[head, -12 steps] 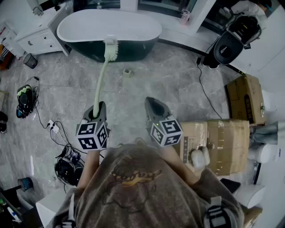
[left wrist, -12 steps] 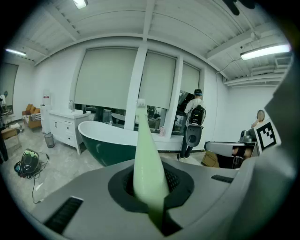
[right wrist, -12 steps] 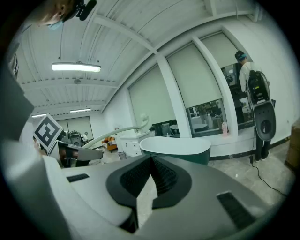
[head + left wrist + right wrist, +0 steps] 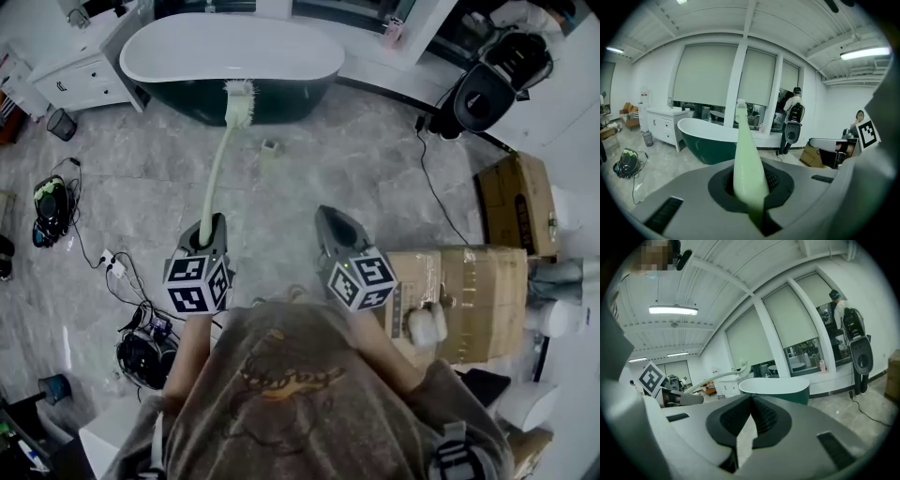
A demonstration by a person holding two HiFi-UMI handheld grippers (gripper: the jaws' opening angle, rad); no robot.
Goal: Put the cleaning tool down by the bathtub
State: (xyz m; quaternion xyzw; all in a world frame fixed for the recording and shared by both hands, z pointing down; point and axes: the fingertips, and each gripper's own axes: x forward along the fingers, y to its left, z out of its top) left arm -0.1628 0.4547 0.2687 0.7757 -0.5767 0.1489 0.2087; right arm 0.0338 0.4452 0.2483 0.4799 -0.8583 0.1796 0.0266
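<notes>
Between the jaws of the left gripper (image 4: 750,187) sits the thick end of the cleaning tool (image 4: 746,154), and the black pads are clamped tight on its pale green handle. From there the long handle runs forward and up, off the grey marbled floor (image 4: 375,169). In the head view its bristled brush head (image 4: 238,101) shows against the rim and dark side of the bathtub (image 4: 291,101); whether it touches the tub cannot be told. The tub itself is white inside and stands at the far end of the room under the windows.

Beside it, the right gripper (image 4: 751,401) points forward over bare floor with its jaw tips pressed together and nothing between them. Each gripper carries its marker cube close to the person's chest.

A small pale object (image 4: 269,147) lies on the floor in front of the tub. Cardboard boxes (image 4: 469,291) are stacked to the right, a white cabinet (image 4: 80,84) stands left of the tub, and cables (image 4: 122,272) trail along the left side.
</notes>
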